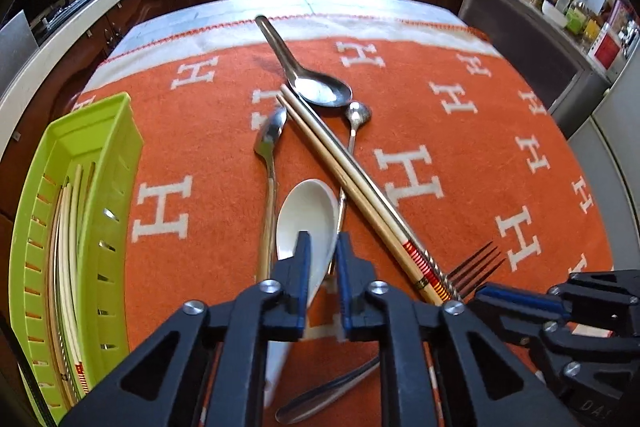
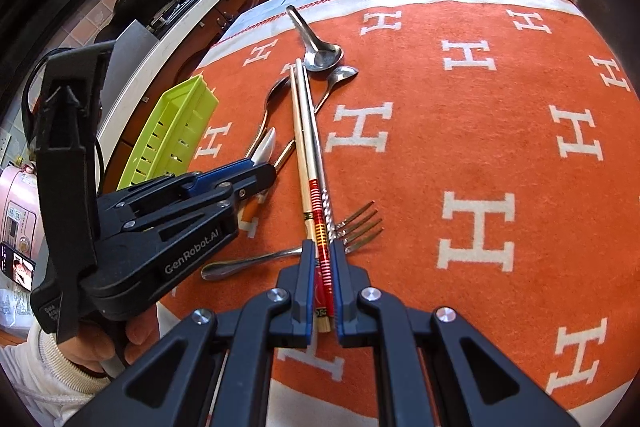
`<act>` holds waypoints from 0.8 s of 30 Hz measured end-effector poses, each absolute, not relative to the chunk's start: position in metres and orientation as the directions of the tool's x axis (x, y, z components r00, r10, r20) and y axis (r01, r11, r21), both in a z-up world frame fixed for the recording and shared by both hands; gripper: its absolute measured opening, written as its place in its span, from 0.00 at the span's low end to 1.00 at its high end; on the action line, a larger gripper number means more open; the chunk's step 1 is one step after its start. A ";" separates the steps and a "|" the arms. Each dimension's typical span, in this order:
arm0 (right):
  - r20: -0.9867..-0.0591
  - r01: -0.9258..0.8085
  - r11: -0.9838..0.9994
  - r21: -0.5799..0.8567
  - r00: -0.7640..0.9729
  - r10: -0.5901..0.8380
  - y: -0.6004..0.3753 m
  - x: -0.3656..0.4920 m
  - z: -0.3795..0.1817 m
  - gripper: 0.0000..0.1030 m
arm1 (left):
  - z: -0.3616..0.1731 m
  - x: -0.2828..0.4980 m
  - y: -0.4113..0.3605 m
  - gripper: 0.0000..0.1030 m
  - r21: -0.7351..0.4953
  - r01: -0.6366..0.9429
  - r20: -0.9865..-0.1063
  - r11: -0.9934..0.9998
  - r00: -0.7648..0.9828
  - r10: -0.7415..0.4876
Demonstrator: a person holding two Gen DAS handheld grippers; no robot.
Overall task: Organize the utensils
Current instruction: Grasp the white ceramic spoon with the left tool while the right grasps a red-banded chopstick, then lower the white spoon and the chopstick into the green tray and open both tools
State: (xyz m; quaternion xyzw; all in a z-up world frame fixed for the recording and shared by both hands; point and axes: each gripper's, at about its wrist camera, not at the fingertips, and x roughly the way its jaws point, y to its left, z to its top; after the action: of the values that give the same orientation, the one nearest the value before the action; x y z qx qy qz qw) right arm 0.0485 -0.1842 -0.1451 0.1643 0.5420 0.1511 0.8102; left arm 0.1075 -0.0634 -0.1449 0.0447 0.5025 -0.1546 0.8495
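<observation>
2 grippers worked the orange cloth (image 1: 208, 155): the left gripper (image 1: 321, 241) pinched the white spoon (image 1: 308, 215), and the right gripper (image 2: 320, 247) pinched 2 chopsticks (image 2: 306, 131) at their red-banded ends. Ahead of the jaws lay 3 metal spoons; 1 fork (image 2: 360, 223) lay across under the chopsticks. Only the left view showed chopsticks inside the green tray (image 1: 108, 147); only the right showed the person's hand (image 2: 100, 347).

Landmark = chopsticks (image 1: 352, 179) on cloth (image 1: 480, 131): tray (image 1: 96, 147) far left (more chopsticks in it), ladle (image 1: 308, 75) behind, fork (image 1: 476, 263) right — ceramic spoon (image 1: 308, 223) just left.
</observation>
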 end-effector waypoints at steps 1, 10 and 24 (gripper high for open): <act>-0.830 -0.078 0.901 0.426 0.364 0.423 -0.182 0.050 -0.145 0.08 | -0.143 0.108 -0.060 0.05 -0.096 0.304 -0.864 0.948 0.447 -0.231; -0.839 -0.152 0.919 0.363 0.375 0.394 -0.158 0.066 -0.144 0.19 | -0.128 0.107 -0.034 0.02 -0.251 0.270 -0.847 0.929 0.403 -0.346; -0.861 -0.172 0.936 0.306 0.369 0.349 -0.142 0.083 -0.150 0.19 | -0.070 0.094 0.019 0.02 -0.341 0.223 -0.791 0.913 0.457 -0.407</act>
State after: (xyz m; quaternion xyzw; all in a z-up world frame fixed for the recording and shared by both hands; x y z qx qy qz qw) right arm 0.0825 -0.1424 -0.1504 0.0825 0.5389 0.1582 0.8233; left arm 0.0943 0.0194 -0.0704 -0.0947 0.4866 -0.1857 0.8484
